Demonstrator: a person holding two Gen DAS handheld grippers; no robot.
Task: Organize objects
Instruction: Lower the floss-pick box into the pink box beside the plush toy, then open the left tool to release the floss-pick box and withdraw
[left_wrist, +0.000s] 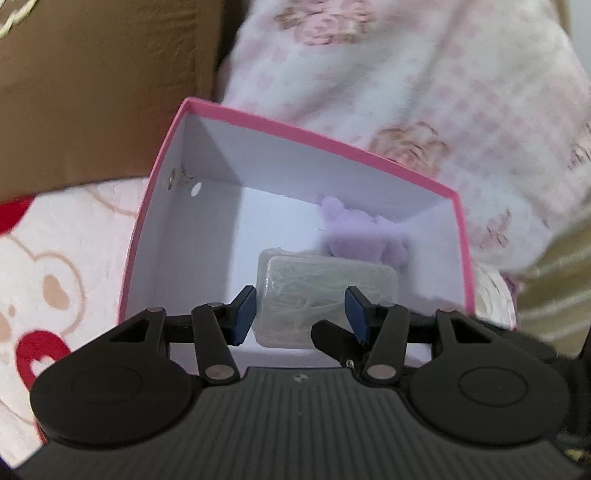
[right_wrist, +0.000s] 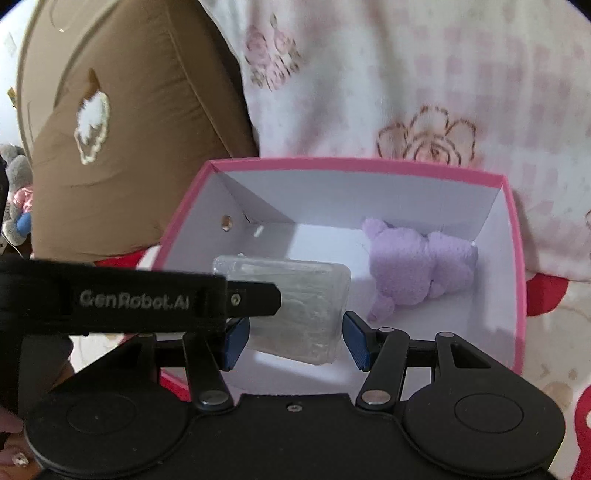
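Note:
A pink box (left_wrist: 317, 142) with a white inside lies open on the bedding; it also shows in the right wrist view (right_wrist: 519, 258). In it lie a purple plush toy (right_wrist: 417, 269), also in the left wrist view (left_wrist: 354, 229), and a clear plastic case (left_wrist: 325, 295) of small white items, also in the right wrist view (right_wrist: 295, 306). My left gripper (left_wrist: 299, 312) is open above the case, its blue pads apart from it. My right gripper (right_wrist: 295, 341) is open over the box's near side. The left gripper's body crosses the right wrist view's left (right_wrist: 140, 299).
A brown cushion (right_wrist: 129, 110) stands left behind the box. A pink floral blanket (right_wrist: 424, 92) is bunched behind it. A pink sheet with red bear prints (left_wrist: 48, 288) lies under the box. Plush toys (right_wrist: 16, 195) sit at the far left.

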